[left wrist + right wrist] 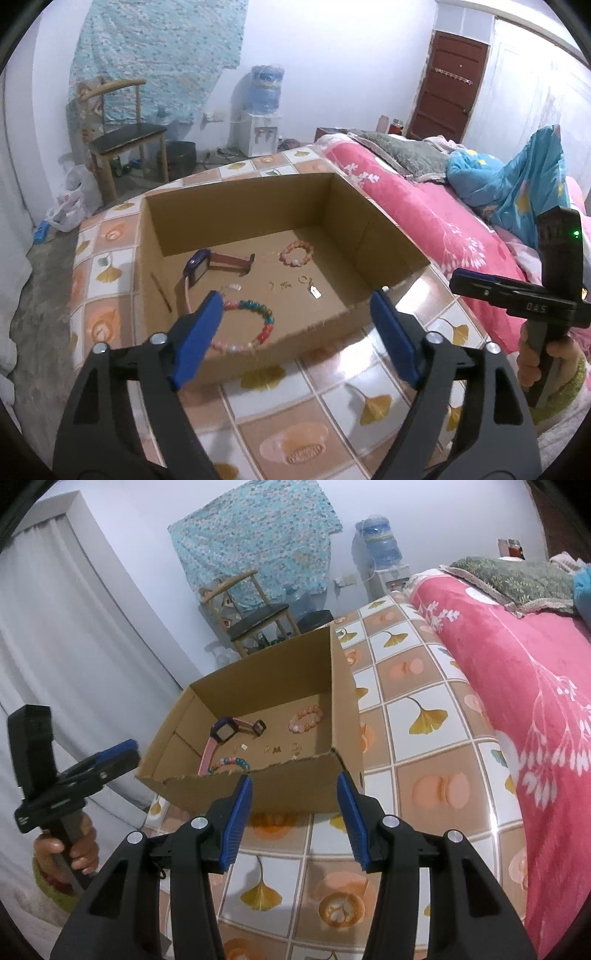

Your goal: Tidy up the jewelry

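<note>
We see the jewelry lying loose on the floor of an open cardboard box [255, 206] that stands on the tiled table [332, 413]; nearest the box's torn front wall lies a multicoloured bead bracelet [255, 325], curved against that wall; toward the box's left wall a watch [199, 271] with a dark square face stands on edge, its pink strap running down toward the front wall and its reddish strap reaching toward the middle; toward the back of the box lies a pink bead bracelet [296, 254]; between the two bracelets, near the box's centre, a few small gold pieces [284, 285] and a ring [303, 279] are scattered, with a small tag [314, 292] just beside them, too small for us to tell more; our left gripper [295, 321] hangs before the box's front wall with its blue fingers [201, 339] spread wide and grasping nothing, one fingertip overlapping the multicoloured bracelet in the left wrist view, though we cannot tell whether it touches; our right gripper [293, 801] hovers before the same front wall, its fingers [236, 823] likewise released and empty; on the box's right side a bed [535, 709] with a pink flowered cover runs along the table; behind the box stand a wooden chair [122, 140] and a water dispenser [260, 114] against the wall.
</note>
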A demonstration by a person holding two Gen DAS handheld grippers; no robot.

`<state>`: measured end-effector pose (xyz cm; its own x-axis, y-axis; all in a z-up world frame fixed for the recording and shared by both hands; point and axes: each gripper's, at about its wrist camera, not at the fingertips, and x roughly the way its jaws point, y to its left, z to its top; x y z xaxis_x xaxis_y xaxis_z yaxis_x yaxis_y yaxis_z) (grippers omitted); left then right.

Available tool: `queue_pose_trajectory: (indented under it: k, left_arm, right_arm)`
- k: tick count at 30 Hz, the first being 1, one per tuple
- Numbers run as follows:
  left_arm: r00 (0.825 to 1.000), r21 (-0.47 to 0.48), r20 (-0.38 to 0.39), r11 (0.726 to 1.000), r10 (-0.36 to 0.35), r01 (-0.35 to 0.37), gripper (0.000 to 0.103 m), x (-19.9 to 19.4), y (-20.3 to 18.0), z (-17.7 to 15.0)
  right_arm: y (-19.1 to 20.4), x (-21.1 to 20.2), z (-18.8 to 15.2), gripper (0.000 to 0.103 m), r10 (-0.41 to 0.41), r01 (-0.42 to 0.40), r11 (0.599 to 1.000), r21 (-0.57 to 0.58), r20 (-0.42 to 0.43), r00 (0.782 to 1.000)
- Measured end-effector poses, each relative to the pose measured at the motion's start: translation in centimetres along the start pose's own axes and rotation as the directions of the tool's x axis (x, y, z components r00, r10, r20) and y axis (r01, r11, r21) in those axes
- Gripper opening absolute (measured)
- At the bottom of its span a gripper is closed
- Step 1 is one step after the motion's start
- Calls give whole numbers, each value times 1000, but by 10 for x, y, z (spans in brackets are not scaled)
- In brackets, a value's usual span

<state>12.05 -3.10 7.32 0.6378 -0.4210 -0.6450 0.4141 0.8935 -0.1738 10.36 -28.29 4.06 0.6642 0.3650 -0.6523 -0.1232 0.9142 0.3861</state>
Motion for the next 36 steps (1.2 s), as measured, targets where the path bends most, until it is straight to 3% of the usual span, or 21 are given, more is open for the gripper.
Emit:
queue_pose_trajectory:
  k: [5,12,17,21,26,33,36]
  left_arm:
    - [999,-29,23,999,44,-44,91,-20,-4,-18]
    - [993,-106,-8,988,115,-115,94,-26,4,-33]
    - [982,-173,-7,967,186,-185,95,-31,17,-31]
    - [960,-187,-18,942,280,-278,95,-32,20,-31]
    - [906,-167,-44,891,421,-422,95,-29,18,-31]
    - [900,-201,-145,878,411,-433,95,-21,21,-34]
    - [885,-173,-154,870,440,-463,95,-18,16,-36]
  right_arm:
    - [26,-2,-11,62,-38,36,997,-67,-28,999]
    - [63,-1,-21,83,-125,119,982,-148,-35,991]
    - [76,4,-17,88,-183,174,973,-153,-49,982]
    - [80,6,-14,94,-219,210,968,-139,-56,974]
    - [77,11,-14,96,-282,276,958,-81,-84,956]
    - [70,16,-18,96,-308,307,951,-23,-113,945]
    - [74,14,-18,96,-327,324,945,-45,-102,940]
